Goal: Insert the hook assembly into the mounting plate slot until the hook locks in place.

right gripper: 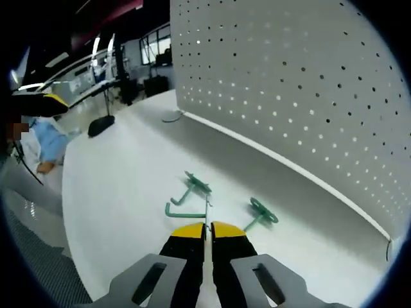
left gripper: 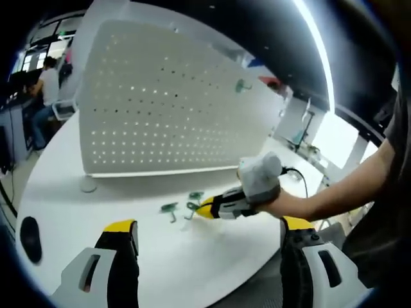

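A white round table (left gripper: 96, 212) carries an upright white pegboard (left gripper: 167, 109), the mounting plate, which stands toward the table's far edge. One green hook (left gripper: 242, 85) is already hanging high on the pegboard near its upper right corner.

Loose green hooks lie on the tabletop in front of the pegboard's lower edge. In the right gripper view two can be counted: one hook (right gripper: 187, 196) with its round foot pointing away and its bent arm lying toward the gripper, and a second hook (right gripper: 262, 212) just beside it to the right. The left gripper view shows green pieces in the same spot, possibly three, but they are too small to count surely.

The right gripper (right gripper: 208, 226) rests low over the table with its yellow-tipped jaws pressed together; a thin metal stem appears pinched between them, though it cannot be told for sure. In the left gripper view it reaches in from the right, held by a person's hand (left gripper: 286, 204).

The left gripper (left gripper: 205, 226) hovers near the table's near edge, jaws wide apart and holding nothing. A dark mouse (left gripper: 30, 236) lies at the table's left edge.
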`<state>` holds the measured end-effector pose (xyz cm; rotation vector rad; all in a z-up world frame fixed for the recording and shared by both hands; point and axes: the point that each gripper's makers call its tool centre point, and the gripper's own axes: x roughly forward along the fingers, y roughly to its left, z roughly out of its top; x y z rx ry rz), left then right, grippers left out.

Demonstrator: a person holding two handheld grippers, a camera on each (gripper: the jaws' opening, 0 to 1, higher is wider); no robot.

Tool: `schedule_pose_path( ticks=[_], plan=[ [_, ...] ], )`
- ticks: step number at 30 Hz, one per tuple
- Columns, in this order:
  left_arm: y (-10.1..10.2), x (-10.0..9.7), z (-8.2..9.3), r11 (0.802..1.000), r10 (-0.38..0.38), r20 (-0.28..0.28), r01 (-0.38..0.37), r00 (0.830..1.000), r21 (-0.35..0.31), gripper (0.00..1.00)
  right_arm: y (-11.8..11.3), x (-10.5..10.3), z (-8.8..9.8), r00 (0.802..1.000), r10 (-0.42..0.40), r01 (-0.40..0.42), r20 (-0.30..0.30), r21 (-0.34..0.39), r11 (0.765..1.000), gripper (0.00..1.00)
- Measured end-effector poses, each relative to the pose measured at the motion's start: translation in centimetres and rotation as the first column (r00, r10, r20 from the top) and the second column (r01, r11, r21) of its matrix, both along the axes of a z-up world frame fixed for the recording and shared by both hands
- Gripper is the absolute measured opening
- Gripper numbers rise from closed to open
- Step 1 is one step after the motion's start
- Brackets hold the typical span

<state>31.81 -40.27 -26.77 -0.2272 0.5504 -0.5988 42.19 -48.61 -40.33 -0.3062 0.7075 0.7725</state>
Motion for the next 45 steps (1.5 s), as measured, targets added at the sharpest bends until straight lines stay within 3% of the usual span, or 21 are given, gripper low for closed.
schedule_pose_path(
  ticks=[7,14,19,22,25,32,33,35,39,41,43,44,45],
  plan=[
    [-0.1,0.1,1.0,1.0,-0.006,0.025,0.007,1.0,-0.008,0.95,-0.5,0.7,2.8,0.998,-0.051,0.049,0.039,0.061,0.997,0.01],
    [-0.2,0.0,1.4,1.0,-0.014,0.031,0.014,0.999,-0.02,0.95,-2.0,1.6,7.1,0.989,-0.102,0.088,0.11,0.123,0.989,0.01],
    [0.0,0.1,2.0,0.999,-0.012,0.039,0.013,0.999,-0.032,0.96,-3.1,1.9,10.3,0.981,-0.153,0.124,0.121,0.221,0.967,0.01],
    [0.1,0.2,2.4,0.999,-0.015,0.05,0.016,0.999,-0.03,0.96,-3.1,1.4,12.1,0.983,-0.159,0.12,0.091,0.338,0.934,0.01],
    [0.1,0.2,3.0,0.999,-0.018,0.057,0.021,0.998,-0.049,0.96,-3.6,0.7,12.9,0.984,-0.135,0.089,0.114,0.338,0.937,0.01],
    [0.1,0.3,3.6,0.998,-0.019,0.069,0.023,0.997,-0.051,0.96,-4.2,-0.7,14.8,0.986,-0.159,0.117,0.056,0.453,0.884,0.01],
    [0.2,0.3,3.8,0.998,-0.014,0.074,0.018,0.997,-0.055,0.96,-4.0,-1.0,15.9,0.985,-0.16,0.107,0.059,0.52,0.848,0.01],
    [0.5,0.4,4.0,0.998,-0.005,0.075,0.01,0.997,-0.067,0.95,-4.0,-1.3,16.4,0.985,-0.169,0.124,0.026,0.57,0.812,0.01],
    [0.7,0.4,4.3,0.995,0.0,0.068,0.007,0.998,-0.096,0.95,-3.7,-2.4,17.2,0.991,-0.134,0.096,0.016,0.616,0.782,0.01],
    [0.8,0.4,4.2,0.994,-0.007,0.06,0.013,0.998,-0.107,0.94,-3.3,-3.1,17.7,0.994,-0.109,0.08,0.003,0.658,0.749,0.01],
    [0.8,0.4,4.3,0.994,-0.012,0.065,0.019,0.998,-0.108,0.91,-3.0,-3.6,18.3,0.991,-0.099,0.136,-0.095,0.747,0.651,0.01],
    [0.8,0.4,4.3,0.993,-0.017,0.066,0.024,0.998,-0.112,0.88,-2.9,-4.0,18.2,0.986,-0.078,0.166,-0.15,0.765,0.622,0.01],
    [0.7,0.5,4.4,0.993,-0.022,0.065,0.03,0.998,-0.118,0.86,-2.6,-4.6,18.0,0.986,-0.054,0.158,-0.159,0.771,0.617,0.01]
  ],
)
